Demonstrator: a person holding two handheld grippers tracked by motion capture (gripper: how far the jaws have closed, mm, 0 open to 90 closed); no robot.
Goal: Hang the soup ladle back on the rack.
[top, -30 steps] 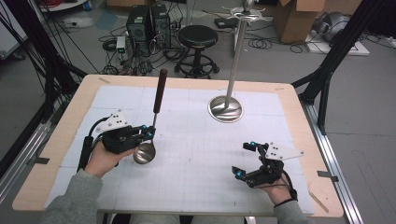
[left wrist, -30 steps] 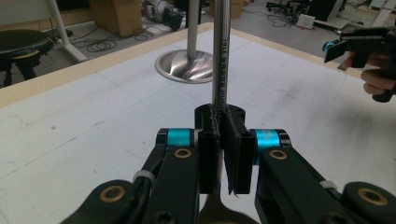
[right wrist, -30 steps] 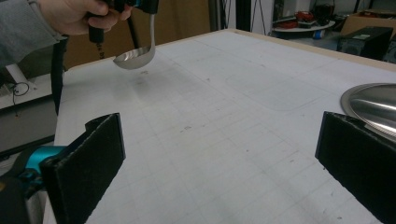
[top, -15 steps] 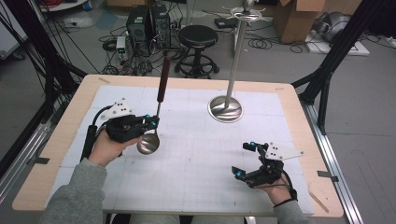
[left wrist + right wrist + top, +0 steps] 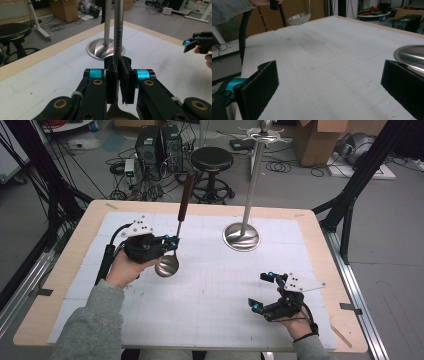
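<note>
A steel ladle with a long dark handle point(image 5: 176, 240) is held upright in the left gripper point(image 5: 169, 243), its jaws clamped tight on the thin metal shaft just above the bowl, as seen in the left gripper view point(image 5: 117, 75). The bowl hangs low over the white gridded mat point(image 5: 210, 290), to the near left of the polished steel hanging stand with a round base and tall pole point(image 5: 244, 227), and appears to be clear of the surface, though contact cannot be ruled out from above. The dark handle rises away from the person, past the far edge of the wooden table point(image 5: 310, 227).

The right gripper point(image 5: 265, 296) is rested near the mat's front edge, well to the near right of the stand, with its jaws spread wide and nothing between them; in the right gripper view the stand's base point(image 5: 412, 58) is seen beside one pad.

The step in hand is judged to be the carrying of the ladle towards the stand. For the next move, the ladle would need to be raised high and its handle end brought level with the hooks at the pole's top point(image 5: 265, 131), with the shaft kept steady in the grip.
</note>
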